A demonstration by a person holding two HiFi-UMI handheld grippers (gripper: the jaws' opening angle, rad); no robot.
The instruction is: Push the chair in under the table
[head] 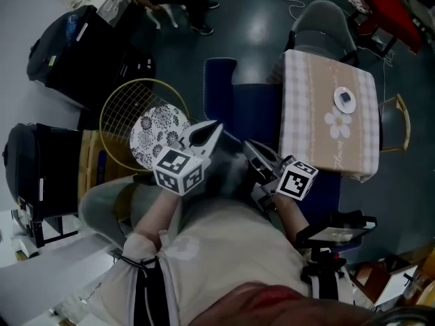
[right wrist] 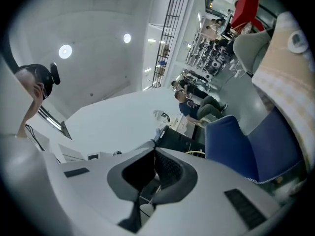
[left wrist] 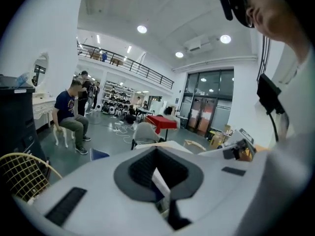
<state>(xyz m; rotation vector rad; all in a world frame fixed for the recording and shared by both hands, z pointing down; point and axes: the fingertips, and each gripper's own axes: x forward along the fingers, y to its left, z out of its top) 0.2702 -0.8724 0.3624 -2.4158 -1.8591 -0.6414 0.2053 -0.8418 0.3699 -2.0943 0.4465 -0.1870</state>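
In the head view a blue chair (head: 253, 107) stands left of a table with a beige checked cloth (head: 319, 87), its backrest away from the table and its seat partly under the cloth's edge. My left gripper (head: 214, 126) is shut and empty, hovering near the chair's seat. My right gripper (head: 250, 145) is shut too, with nothing in it, close above the seat's near end. The right gripper view shows the blue chair (right wrist: 246, 141) and the cloth (right wrist: 288, 68) beyond its closed jaws (right wrist: 155, 167). In the left gripper view the jaws (left wrist: 157, 168) meet, with nothing between them.
A white dish (head: 345, 99) lies on the table. A grey armchair (head: 323, 22) stands at its far end and a wooden chair (head: 399, 122) on its right. A gold wire chair (head: 126, 111) with a patterned cushion (head: 156, 131) and black cases (head: 71, 49) stand at left. A person (left wrist: 69, 114) sits beyond.
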